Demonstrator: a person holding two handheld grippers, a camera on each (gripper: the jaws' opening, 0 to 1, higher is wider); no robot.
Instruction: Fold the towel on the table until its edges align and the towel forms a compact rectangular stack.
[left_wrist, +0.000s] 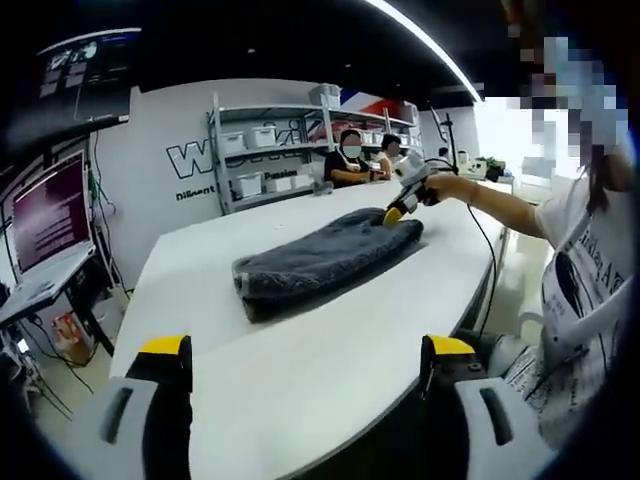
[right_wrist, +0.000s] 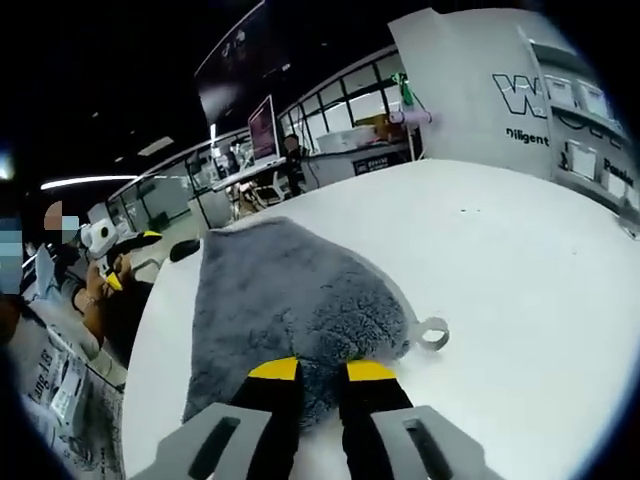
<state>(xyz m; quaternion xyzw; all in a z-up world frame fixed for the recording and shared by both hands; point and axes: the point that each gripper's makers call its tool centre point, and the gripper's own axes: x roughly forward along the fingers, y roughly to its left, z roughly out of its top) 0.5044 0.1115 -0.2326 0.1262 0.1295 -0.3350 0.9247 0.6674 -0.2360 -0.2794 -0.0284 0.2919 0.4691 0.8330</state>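
Note:
A dark grey towel (left_wrist: 320, 260) lies folded in a long bundle on the white table (left_wrist: 300, 370). My left gripper (left_wrist: 305, 350) hovers open over the table's near edge, well short of the towel, with nothing between its jaws. A person's hand holds my right gripper (left_wrist: 402, 207) at the towel's far end. In the right gripper view the towel (right_wrist: 290, 290) spreads ahead, its hanging loop (right_wrist: 434, 333) lying on the table (right_wrist: 500, 260). My right gripper (right_wrist: 320, 372) is shut on the towel's near edge, its yellow tips almost touching. The left gripper (right_wrist: 112, 240) shows at the far left.
Two seated people (left_wrist: 350, 160) and shelves of white bins (left_wrist: 260, 160) stand beyond the table's far end. A lit monitor (left_wrist: 45, 210) on a desk is at the left. The person's body (left_wrist: 585, 300) is close to the table's right edge. A cable (left_wrist: 485, 250) trails off that edge.

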